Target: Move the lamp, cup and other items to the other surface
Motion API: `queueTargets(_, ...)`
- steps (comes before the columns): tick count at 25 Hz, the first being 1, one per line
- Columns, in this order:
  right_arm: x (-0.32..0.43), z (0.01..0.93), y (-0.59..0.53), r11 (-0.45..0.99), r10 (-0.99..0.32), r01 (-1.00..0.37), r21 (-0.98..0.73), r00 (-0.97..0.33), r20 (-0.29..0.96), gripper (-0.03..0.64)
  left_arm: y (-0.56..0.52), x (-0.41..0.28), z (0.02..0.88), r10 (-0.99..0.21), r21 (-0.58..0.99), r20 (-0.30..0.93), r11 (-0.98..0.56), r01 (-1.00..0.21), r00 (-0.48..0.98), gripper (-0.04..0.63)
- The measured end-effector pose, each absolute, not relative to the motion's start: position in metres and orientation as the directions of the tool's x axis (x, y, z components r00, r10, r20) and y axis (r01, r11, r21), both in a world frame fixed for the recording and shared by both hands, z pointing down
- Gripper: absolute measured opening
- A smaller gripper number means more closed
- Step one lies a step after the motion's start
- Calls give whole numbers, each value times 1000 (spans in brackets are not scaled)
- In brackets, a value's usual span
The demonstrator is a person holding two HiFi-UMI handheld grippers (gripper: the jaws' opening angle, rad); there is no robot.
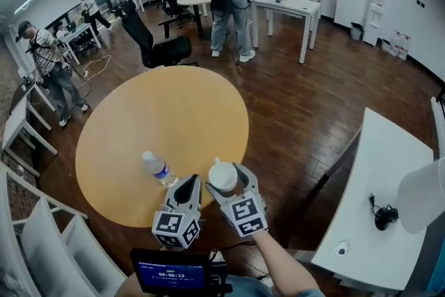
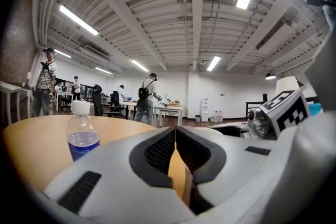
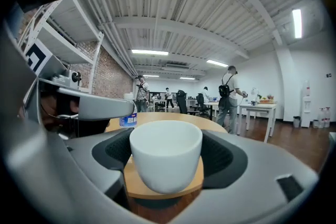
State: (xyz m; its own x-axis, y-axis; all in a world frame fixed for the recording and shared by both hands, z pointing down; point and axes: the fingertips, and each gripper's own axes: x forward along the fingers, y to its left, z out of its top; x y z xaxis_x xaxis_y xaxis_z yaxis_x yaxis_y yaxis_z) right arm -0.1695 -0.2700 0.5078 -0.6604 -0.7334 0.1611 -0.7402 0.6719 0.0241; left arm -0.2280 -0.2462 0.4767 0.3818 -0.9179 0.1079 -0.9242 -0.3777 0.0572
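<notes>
Right gripper (image 1: 227, 181) jaws clamp the cup (image 3: 166, 160), left gripper (image 1: 188, 188) jaws closed, empty; hold cup level, lower onto counter (image 1: 139, 129) ahead.

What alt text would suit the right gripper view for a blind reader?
A white cup is clamped between the right gripper's two dark pads. Beyond lies a round wooden table with a water bottle, and people stand farther back.
</notes>
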Motion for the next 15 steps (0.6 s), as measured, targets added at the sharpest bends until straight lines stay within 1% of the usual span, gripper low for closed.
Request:
queueTargets(6,-220,542,-297,711,-689,-703,12,-693,213,396,-256,-265,490,-921,30,138,-364,-931,365,11)
queueTargets(11,-247,568,-316,723,-671,-691,8,-699,249,396,-264,-271,508,-910,33,170,-378,-925,378,11)
queueTargets(15,-266,584,-322,738,-649,-674,-26,-720,248,396,-269,-273,514,-902,34,176,-395,-918,395,11)
